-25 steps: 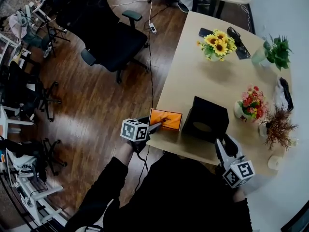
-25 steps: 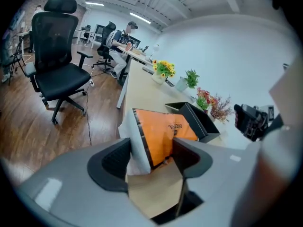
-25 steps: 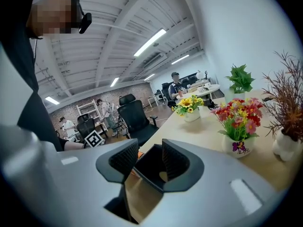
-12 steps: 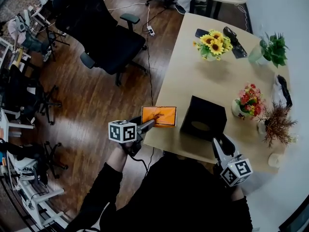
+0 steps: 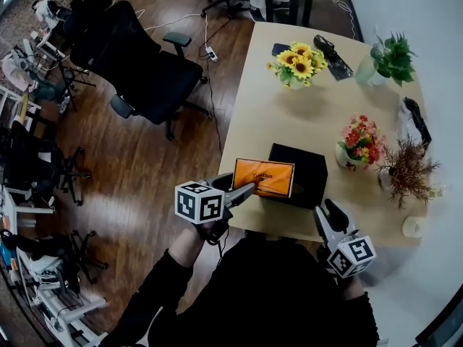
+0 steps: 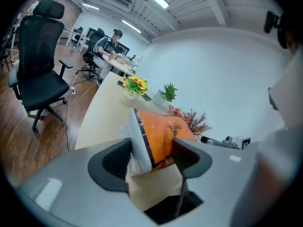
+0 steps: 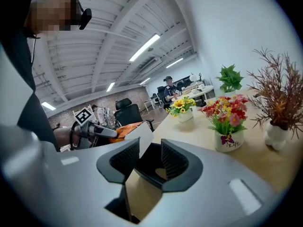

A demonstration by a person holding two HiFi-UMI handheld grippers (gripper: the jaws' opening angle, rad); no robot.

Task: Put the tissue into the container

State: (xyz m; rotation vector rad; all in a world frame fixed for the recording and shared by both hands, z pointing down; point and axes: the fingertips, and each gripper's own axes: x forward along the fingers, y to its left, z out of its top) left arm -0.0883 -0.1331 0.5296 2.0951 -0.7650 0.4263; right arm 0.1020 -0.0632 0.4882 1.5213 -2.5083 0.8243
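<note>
Office surface [image 5: 289, 114], pack [image 5: 265, 177] held over the container [image 5: 312, 185].
Head view: my left gripper [image 5: 251, 188] holds the orange tissue pack tilted above the black container's near left part, and my right gripper [image 5: 324, 212] sits just beside its near right corner. Left gripper view: my jaws clamp the pack's lower end. Right gripper view: my jaws stand apart, gripping nothing, with the container showing between them.

Orange tissue pack [image 5: 265, 177], on edge, aloft at the left side of the black box-shaped container [image 5: 311, 176].
</note>
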